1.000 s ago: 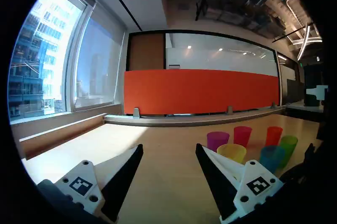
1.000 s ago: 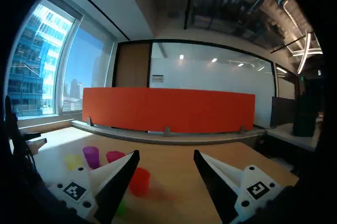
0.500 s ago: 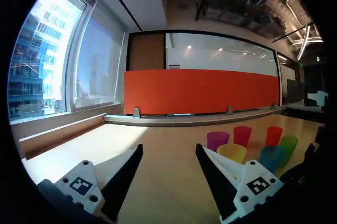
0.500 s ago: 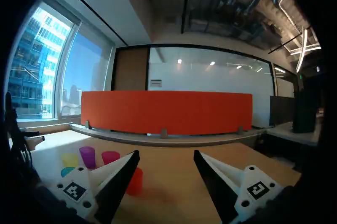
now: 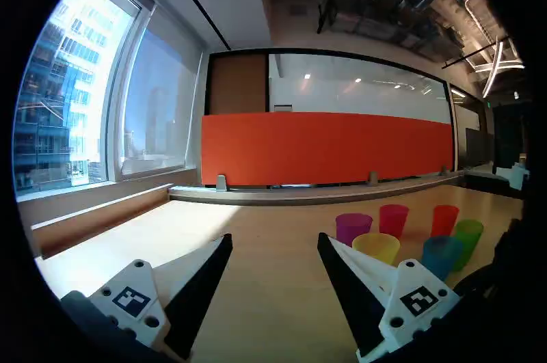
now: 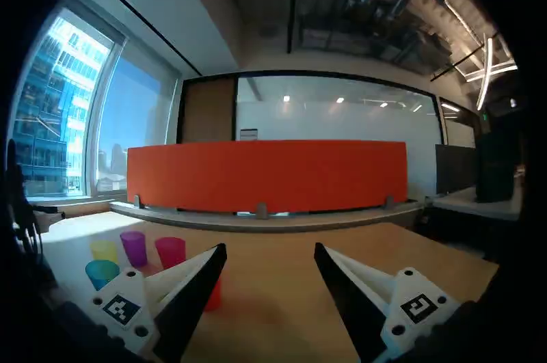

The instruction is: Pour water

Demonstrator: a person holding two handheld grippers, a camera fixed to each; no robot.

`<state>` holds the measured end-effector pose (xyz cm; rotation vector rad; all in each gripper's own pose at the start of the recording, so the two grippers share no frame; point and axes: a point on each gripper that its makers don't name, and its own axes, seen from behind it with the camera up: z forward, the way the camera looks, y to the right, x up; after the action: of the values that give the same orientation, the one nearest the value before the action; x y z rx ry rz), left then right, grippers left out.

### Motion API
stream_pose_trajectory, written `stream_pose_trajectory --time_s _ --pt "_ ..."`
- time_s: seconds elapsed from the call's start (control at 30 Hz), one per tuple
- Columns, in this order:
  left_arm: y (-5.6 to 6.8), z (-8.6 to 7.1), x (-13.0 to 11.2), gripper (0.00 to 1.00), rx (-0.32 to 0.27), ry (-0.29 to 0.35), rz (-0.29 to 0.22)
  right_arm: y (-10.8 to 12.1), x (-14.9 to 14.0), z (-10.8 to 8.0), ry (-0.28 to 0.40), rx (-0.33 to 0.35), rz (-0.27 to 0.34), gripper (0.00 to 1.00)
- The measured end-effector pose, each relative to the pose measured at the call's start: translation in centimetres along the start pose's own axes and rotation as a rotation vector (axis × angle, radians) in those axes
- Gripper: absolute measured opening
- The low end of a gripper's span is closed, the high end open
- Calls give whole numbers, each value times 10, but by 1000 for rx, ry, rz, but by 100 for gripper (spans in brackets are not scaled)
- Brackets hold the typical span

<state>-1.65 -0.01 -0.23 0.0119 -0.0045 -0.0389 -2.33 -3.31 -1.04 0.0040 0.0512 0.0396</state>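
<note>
Cups (image 5: 443,253) in six colours stand in a tight cluster on the wooden tabletop (image 5: 273,226), all upright. In the left gripper view they sit to the right of and beyond the left gripper (image 5: 273,238). The purple cup (image 5: 353,226), pink cup (image 5: 394,218) and red cup (image 5: 444,218) form the back row. The yellow cup (image 5: 376,247), blue cup (image 5: 437,257) and green cup (image 5: 469,234) stand nearer. The right-hand finger overlaps the bases of the yellow and blue ones. Whether any cup holds water cannot be told.

The left gripper's fingers are spread wide apart with nothing between them, hovering low over bare tabletop.

In the right gripper view the right gripper (image 6: 269,247) is likewise spread wide, and it grips nothing. The cluster lies to its left. The yellow, purple and pink cups are beyond, the blue one is nearer, and the red one is partly hidden behind the left-hand finger.

An orange partition (image 5: 328,148) runs along the far edge of the tabletop, with a glass wall above it. Tall windows (image 5: 68,103) on the left look out on city buildings.
</note>
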Motion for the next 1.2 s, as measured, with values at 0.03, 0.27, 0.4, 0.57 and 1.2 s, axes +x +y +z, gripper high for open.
stream_pose_trajectory --time_s 0.03,0.27,0.4,0.57,1.2 --pt "0 0 0 92 0 0 0 1 -1 0 0 -2 0 100" --pt "0 0 0 92 0 0 0 12 -4 1 4 -15 32 100" --pt "0 0 0 92 0 0 0 21 -9 2 -8 -32 45 99" --pt "0 0 0 92 0 0 0 25 -18 2 -25 -41 32 99" --pt "1 0 0 92 0 0 0 26 -30 2 -54 -51 -10 99"
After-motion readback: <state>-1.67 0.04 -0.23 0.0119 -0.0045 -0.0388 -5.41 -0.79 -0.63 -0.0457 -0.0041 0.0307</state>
